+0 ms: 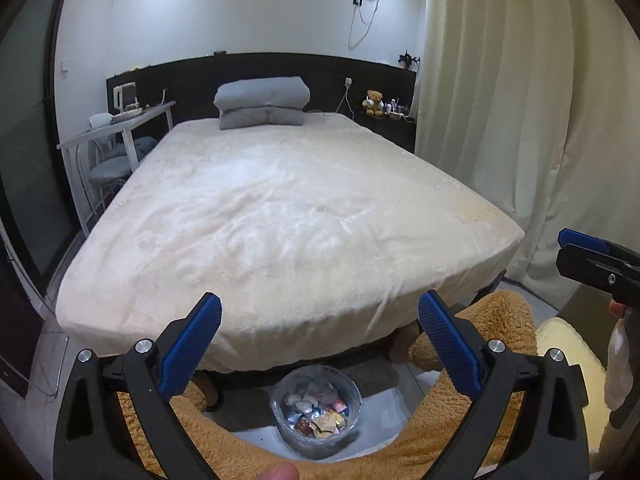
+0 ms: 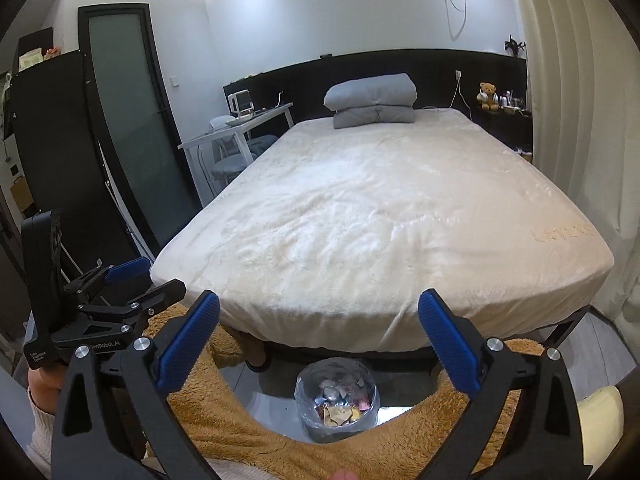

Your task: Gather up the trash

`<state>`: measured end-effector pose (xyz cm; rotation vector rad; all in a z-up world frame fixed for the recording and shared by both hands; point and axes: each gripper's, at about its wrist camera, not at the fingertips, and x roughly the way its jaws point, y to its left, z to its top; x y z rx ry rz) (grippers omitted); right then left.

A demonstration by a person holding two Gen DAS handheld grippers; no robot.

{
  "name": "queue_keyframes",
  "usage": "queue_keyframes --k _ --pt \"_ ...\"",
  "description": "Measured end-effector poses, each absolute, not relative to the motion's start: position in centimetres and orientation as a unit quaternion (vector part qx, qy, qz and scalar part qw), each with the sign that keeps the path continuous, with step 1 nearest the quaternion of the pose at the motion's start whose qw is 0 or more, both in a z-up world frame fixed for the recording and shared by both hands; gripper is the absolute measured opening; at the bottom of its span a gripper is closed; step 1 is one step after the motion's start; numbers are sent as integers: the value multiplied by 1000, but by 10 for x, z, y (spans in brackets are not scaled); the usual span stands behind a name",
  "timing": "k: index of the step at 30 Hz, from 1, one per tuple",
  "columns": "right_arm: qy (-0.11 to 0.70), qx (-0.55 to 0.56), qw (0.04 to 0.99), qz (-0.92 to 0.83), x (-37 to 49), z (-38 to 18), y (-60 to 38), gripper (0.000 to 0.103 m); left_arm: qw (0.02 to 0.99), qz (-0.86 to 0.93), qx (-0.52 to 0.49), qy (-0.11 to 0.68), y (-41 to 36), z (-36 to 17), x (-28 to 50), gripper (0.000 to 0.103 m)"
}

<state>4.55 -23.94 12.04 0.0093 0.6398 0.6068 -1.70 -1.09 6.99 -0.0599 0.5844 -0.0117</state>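
Note:
A small bin lined with a clear bag (image 1: 316, 412) (image 2: 336, 402) stands on the floor at the foot of the bed, between a person's knees in fuzzy brown trousers. It holds several crumpled wrappers and bits of foil. My left gripper (image 1: 319, 312) hangs well above it, jaws wide open with nothing between the blue pads. My right gripper (image 2: 319, 311) is likewise open and empty, raised above the bin. Each gripper shows at the edge of the other's view: the right gripper (image 1: 576, 256) at the right, the left gripper (image 2: 148, 280) at the left.
A wide bed with a cream cover (image 1: 280, 208) (image 2: 380, 220) fills the room ahead, grey folded bedding (image 1: 262, 102) at its head. A white desk and chair (image 1: 116, 136) stand left, cream curtains (image 1: 520, 120) right, a dark glass door (image 2: 128, 120) at left.

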Motion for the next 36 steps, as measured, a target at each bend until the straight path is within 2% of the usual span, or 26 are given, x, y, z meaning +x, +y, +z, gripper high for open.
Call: queue_keyframes --k 15,36 --pt "242 -9 926 288 0 164 -254 98 976 -1 -9 217 -20 120 -72 96" --pt "209 -26 933 291 -31 173 -258 98 980 11 -2 199 -24 126 -83 96"
